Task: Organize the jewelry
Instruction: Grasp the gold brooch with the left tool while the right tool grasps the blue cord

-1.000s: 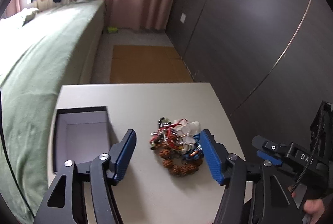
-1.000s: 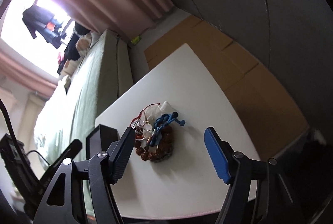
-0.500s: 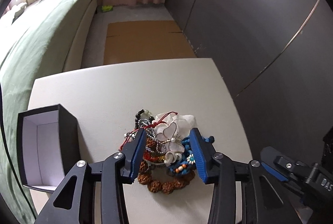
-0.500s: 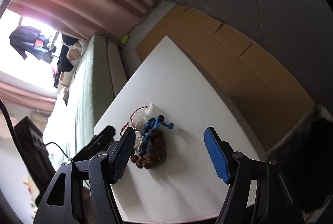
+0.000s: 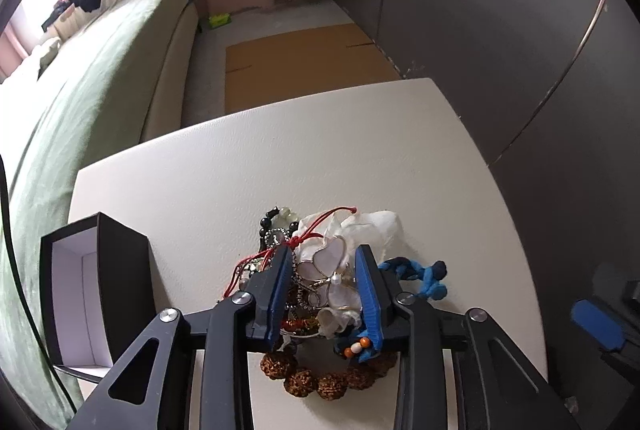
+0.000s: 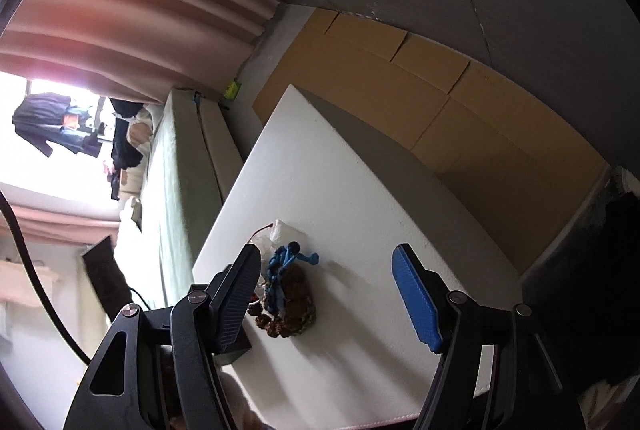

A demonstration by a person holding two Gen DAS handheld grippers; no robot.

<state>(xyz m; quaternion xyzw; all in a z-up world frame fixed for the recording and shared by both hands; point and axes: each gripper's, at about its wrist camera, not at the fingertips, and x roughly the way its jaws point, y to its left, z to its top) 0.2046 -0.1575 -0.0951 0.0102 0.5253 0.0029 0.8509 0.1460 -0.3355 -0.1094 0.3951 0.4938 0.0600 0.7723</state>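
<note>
A tangled pile of jewelry (image 5: 320, 294) lies on the white table (image 5: 280, 166): a pearly flower brooch (image 5: 324, 266), a red cord, a blue knotted cord (image 5: 424, 276) and a brown bead bracelet (image 5: 320, 380). My left gripper (image 5: 325, 270) is closed down on the pile, its jaws pressing the flower brooch from both sides. An open black box (image 5: 92, 290) with a white inside stands to the left. My right gripper (image 6: 328, 270) is open and empty, held above the table's near right side with the pile (image 6: 286, 294) by its left finger.
A green bed (image 5: 80, 90) runs along the left of the table. Cardboard (image 5: 304, 66) lies on the floor beyond the table's far edge. A dark wardrobe wall (image 5: 500, 30) stands to the right. The right gripper's blue pad (image 5: 596, 324) shows at the left view's right edge.
My left gripper moved forward and down onto the jewelry pile and narrowed its jaws around the flower brooch. My right gripper stayed open and tilted a little.
</note>
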